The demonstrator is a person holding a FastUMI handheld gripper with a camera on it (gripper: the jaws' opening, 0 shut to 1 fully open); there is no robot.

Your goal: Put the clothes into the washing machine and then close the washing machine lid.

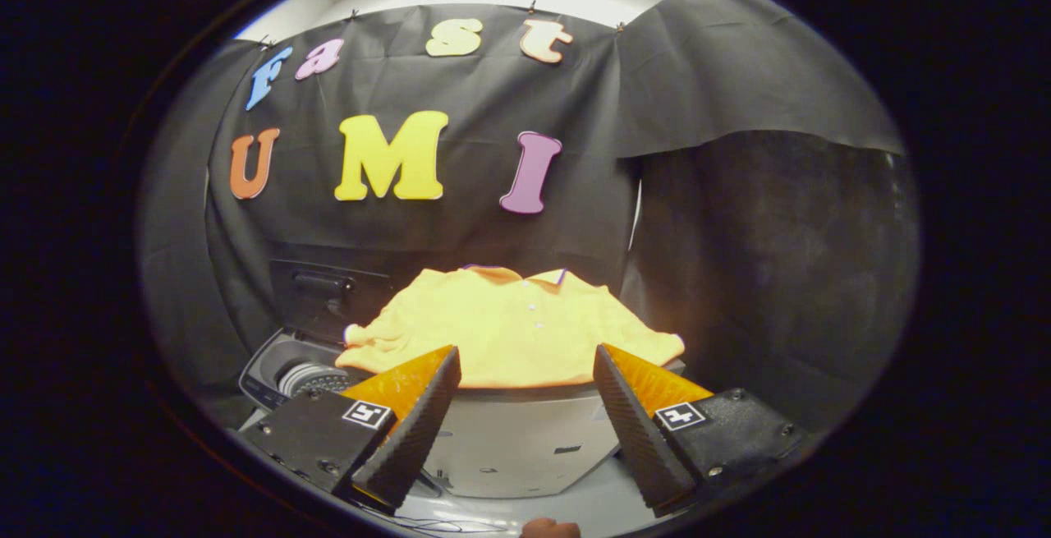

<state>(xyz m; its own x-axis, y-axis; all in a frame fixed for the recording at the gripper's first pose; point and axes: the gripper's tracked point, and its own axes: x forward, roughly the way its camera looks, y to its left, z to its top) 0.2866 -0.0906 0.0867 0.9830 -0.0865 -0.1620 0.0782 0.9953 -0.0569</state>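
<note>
Yellow polo shirt (pixel 509 324), buttoned placket and collar visible: spread flat over a pale raised surface (pixel 525 439), its near hem draped at that surface's front edge, just beyond the fingertips. Washing machine (pixel 283 370): beside the shirt's sleeve, lid (pixel 328 296) raised upright against the black cloth wall, ribbed drum (pixel 316 378) exposed. Gripper (pixel 525 361): fingers spread wide, released, grasping nothing, tips short of the shirt.

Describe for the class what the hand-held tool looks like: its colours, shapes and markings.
The tool has two wedge-shaped fingers with orange outer faces and dark, ribbed inner pads. Each finger sits on a black block fastened with screws, and each block carries a small square black-and-white marker.
</note>
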